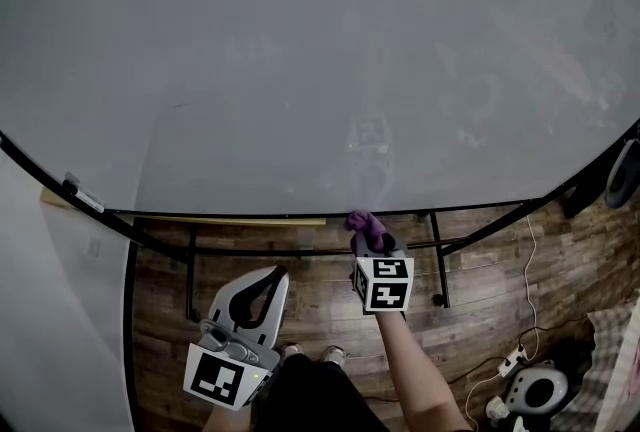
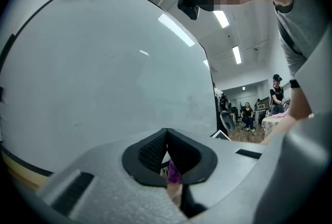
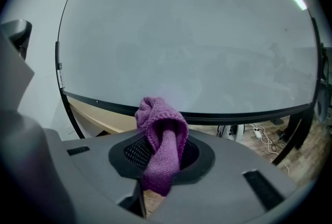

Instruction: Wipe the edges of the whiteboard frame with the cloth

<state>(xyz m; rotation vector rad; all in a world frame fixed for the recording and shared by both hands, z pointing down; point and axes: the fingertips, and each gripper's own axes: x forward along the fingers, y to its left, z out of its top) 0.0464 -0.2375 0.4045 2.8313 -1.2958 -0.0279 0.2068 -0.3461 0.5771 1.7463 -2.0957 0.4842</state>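
Note:
The whiteboard (image 1: 300, 70) fills most of the head view, with its black bottom frame (image 1: 250, 213) curving across below it. My right gripper (image 1: 368, 238) is shut on a purple knitted cloth (image 1: 362, 223), which sits just under the bottom frame near its middle. In the right gripper view the cloth (image 3: 161, 129) bunches up out of the jaws of the right gripper (image 3: 162, 151), close in front of the frame (image 3: 249, 114). My left gripper (image 1: 275, 272) hangs lower and to the left, away from the board. Its jaws (image 2: 167, 135) are shut with nothing in them.
An eraser (image 1: 82, 195) rests on the frame's lower left. The black stand legs (image 1: 440, 260) rise from the wooden floor under the board. A power strip with cables (image 1: 512, 360) and a round device (image 1: 540, 385) lie at the lower right. People (image 2: 248, 114) are far behind.

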